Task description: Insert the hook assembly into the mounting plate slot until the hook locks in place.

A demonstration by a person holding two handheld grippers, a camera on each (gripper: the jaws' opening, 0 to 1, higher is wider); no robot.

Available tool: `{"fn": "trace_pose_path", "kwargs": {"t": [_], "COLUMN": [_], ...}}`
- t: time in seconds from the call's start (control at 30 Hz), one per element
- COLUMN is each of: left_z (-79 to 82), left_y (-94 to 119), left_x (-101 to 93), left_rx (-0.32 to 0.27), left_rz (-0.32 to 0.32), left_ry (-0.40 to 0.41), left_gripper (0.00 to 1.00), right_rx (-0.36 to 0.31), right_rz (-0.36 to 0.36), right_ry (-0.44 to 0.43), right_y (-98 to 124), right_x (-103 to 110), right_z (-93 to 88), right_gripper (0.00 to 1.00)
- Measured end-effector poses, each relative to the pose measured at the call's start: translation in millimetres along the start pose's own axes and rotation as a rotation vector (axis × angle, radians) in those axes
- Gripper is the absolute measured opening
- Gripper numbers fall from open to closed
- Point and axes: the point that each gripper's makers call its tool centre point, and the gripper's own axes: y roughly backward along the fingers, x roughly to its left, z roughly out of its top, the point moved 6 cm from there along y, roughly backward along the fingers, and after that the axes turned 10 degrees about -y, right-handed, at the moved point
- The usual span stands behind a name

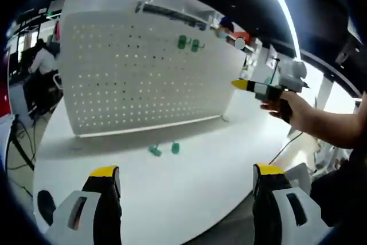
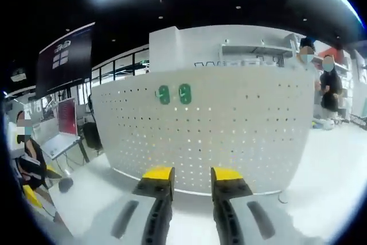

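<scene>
So the two small green plastic hook pieces point(image 1: 164, 150) are lying loose on the round white table point(image 1: 189, 193), right at the foot of the upright white perforated pegboard panel point(image 1: 143, 78). Two more green hooks point(image 1: 189, 43) already sit side by side up near the panel's top edge.

Left gripper point(image 1: 186, 179) hangs low over the table with its yellow-tipped jaws spread wide, nothing in them. Right gripper point(image 2: 192, 181) faces the panel, jaws with a narrow gap, also empty.

My take: come down on one loose hook squarely, gripping its body so the back pegs stay free. Then line it up level with the mounted pair and push straight in, no twisting, until it seats.
</scene>
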Motion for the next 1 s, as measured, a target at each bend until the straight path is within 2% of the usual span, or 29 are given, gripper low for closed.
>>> {"fn": "trace_pose_path", "kwargs": {"t": [0.3, 0.53, 0.67, 0.73, 0.8, 1.0], "left_z": [-12.1, -15.5, -16.8, -18.2, -19.1, -25.7], "left_y": [6, 9, 11, 12, 13, 17], "left_x": [-6.0, -9.9, -10.7, -10.5, -10.8, -13.1], "left_rx": [0.038, 0.049, 0.054, 0.071, 0.075, 0.092], "left_rz": [-0.003, -0.007, -0.011, -0.008, -0.009, -0.008], "left_ry": [0.016, 0.013, 0.012, -0.016, -0.017, -0.010], "left_gripper": [0.97, 0.97, 0.97, 0.97, 0.97, 0.97], "right_rx": [0.131, 0.214, 0.246, 0.253, 0.258, 0.298], "right_rz": [0.050, 0.080, 0.092, 0.097, 0.107, 0.126], "right_ry": [-0.003, -0.015, -0.013, -0.017, -0.055, -0.052], "right_y": [30, 46, 53, 55, 60, 68], "right_x": [3, 5, 7, 8, 10, 17], "right_z": [-40.5, -61.2, -71.0, -74.1, -78.9, -91.7], "right_gripper": [0.26, 0.28, 0.30, 0.31, 0.32, 0.34]}}
